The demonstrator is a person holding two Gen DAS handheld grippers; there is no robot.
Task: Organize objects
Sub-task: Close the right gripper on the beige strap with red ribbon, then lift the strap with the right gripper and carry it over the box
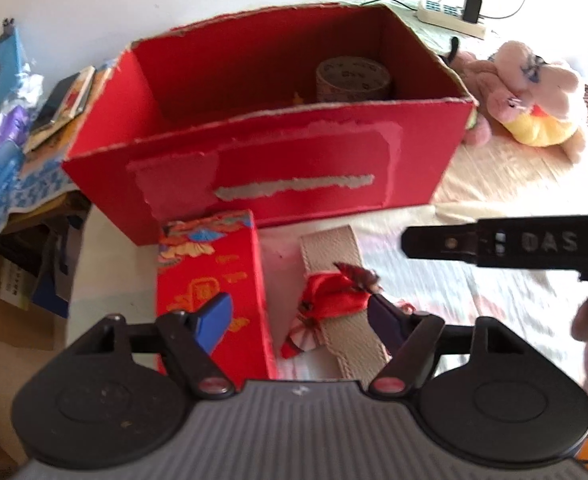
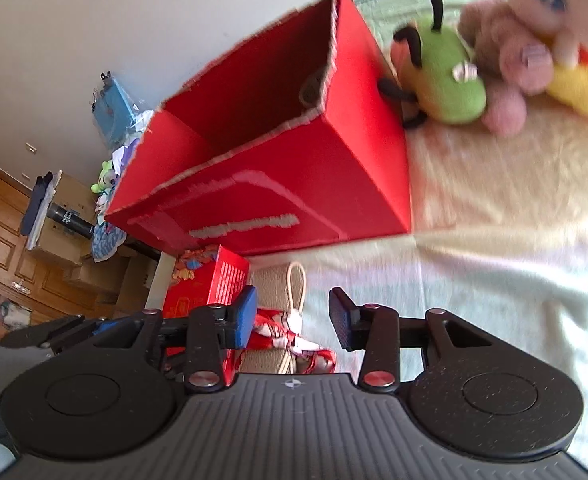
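Cardboard fills the upper centre of both views: a large open red cardboard box [image 1: 278,160], with a grey roll of tape [image 1: 351,80] inside. Below it we see a small red patterned carton [image 1: 210,280] beside a beige strap tied with red ribbon [image 1: 333,300]. Our left gripper [image 1: 299,322] and right gripper [image 2: 292,320] both hover spread apart, holding nothing.

Bright, perhaps window-lit daylight, washed-out bedding [image 1: 493,292], motion blur throughout, heavy fisheye bending at edges
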